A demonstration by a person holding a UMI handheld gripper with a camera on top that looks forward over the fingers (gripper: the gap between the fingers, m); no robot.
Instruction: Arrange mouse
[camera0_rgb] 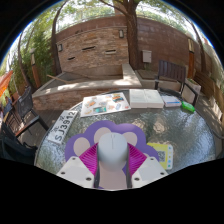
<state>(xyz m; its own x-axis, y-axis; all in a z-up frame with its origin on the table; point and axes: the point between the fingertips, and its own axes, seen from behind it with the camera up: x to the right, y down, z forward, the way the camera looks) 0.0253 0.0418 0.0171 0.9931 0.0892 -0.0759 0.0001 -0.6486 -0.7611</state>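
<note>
A white computer mouse [112, 153] sits between my two fingers, whose magenta pads [88, 160] press on both its sides. My gripper [112, 165] is shut on the mouse and holds it over a purple paw-shaped mouse mat [108, 131] on the glass table [190, 125]. The mouse hides the mat's middle; I cannot tell whether the mouse touches the mat.
A white keyboard [62, 126] lies left of the mat. Beyond the mat lie an open picture book [104, 103], a white box [146, 98] and small green and yellow items [178, 103]. Dark chairs [172, 72] stand around the table; a brick wall stands behind.
</note>
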